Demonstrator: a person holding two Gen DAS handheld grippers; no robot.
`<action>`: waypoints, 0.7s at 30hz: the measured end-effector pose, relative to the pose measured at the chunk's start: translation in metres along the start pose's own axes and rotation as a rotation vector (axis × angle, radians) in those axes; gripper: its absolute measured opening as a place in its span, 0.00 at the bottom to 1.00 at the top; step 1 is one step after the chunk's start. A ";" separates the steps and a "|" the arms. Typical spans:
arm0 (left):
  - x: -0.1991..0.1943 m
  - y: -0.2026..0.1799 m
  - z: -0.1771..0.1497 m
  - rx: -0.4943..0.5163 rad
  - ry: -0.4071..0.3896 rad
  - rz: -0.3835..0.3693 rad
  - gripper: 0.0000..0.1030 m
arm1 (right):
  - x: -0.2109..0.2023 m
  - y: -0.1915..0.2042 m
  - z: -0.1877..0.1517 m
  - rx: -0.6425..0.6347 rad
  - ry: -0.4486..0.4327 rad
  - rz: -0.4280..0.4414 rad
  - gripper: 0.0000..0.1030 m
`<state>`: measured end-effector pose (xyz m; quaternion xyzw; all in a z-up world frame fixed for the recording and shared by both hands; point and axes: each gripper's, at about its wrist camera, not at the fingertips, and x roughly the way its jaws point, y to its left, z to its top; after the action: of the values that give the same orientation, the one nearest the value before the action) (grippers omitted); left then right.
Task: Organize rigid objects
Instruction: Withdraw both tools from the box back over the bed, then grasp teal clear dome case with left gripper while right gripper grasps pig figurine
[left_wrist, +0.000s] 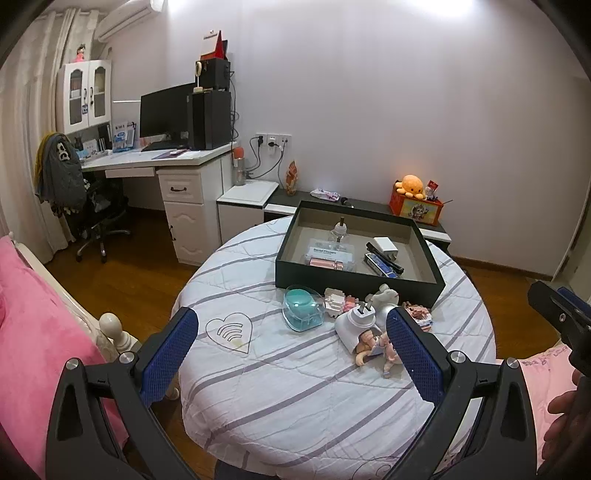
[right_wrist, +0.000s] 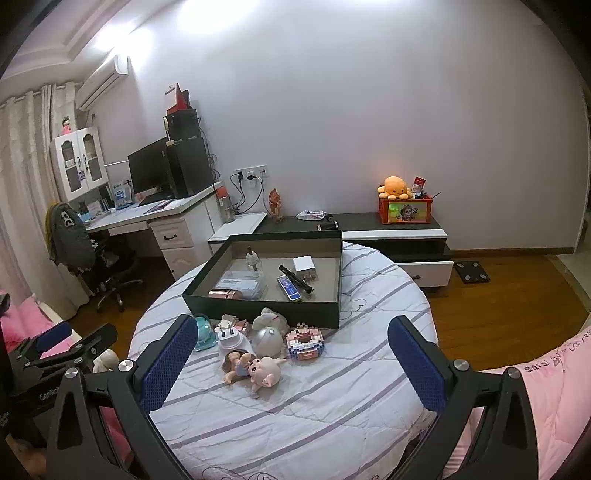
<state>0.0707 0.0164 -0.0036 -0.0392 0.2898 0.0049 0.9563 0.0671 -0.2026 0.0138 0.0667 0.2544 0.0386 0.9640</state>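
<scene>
On the round table (right_wrist: 295, 424), which is covered with a white quilt with grey stripes, a dark open box (right_wrist: 260, 306) stands at the far side. Inside it lie a white charger cube (right_wrist: 305, 267), a black pen (right_wrist: 295, 279), a blue flat pack (right_wrist: 289, 288), a small clear bottle (right_wrist: 253, 263), a clear case of dental floss (right_wrist: 242, 286) and a pink metallic tube (right_wrist: 225, 294). In front of the near wall of the box, some small things lie close together on the quilt: a teal object in a clear case (left_wrist: 303, 308), a white plug adapter (right_wrist: 232, 338), a silver ball (right_wrist: 269, 340) with a grey soft figure (right_wrist: 269, 318) behind it, a brick-built toy (right_wrist: 306, 341), and nearest, a small doll (right_wrist: 255, 367) lying on its side. The left gripper (left_wrist: 291, 356) hovers low over the near left part of the table, its blue-padded fingers spread wide with nothing between them; the right finger (left_wrist: 413, 360) covers a part of the doll in that view. The right gripper (right_wrist: 293, 363) is held in the same way further right, also spread wide and empty, and points to the group of toys. Behind the table there is a low dark cabinet (right_wrist: 388, 225) with an orange plush octopus (right_wrist: 394, 186) on a red box (right_wrist: 404, 210). To the far left stands a white desk (right_wrist: 159, 218) with a monitor (right_wrist: 149, 168). The floor is of wood, and pink bedding (left_wrist: 33, 332) is at the near left.
</scene>
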 end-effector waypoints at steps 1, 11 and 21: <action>-0.001 0.000 0.000 -0.001 0.002 0.001 1.00 | 0.000 0.000 0.000 -0.001 0.001 0.000 1.00; 0.003 0.005 -0.003 -0.010 0.020 0.006 1.00 | 0.003 -0.001 -0.002 -0.003 0.014 -0.006 1.00; 0.033 0.009 -0.015 -0.005 0.075 0.022 1.00 | 0.026 -0.004 -0.011 -0.022 0.079 -0.005 1.00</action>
<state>0.0893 0.0236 -0.0348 -0.0384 0.3260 0.0145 0.9445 0.0845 -0.2023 -0.0091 0.0538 0.2919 0.0416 0.9540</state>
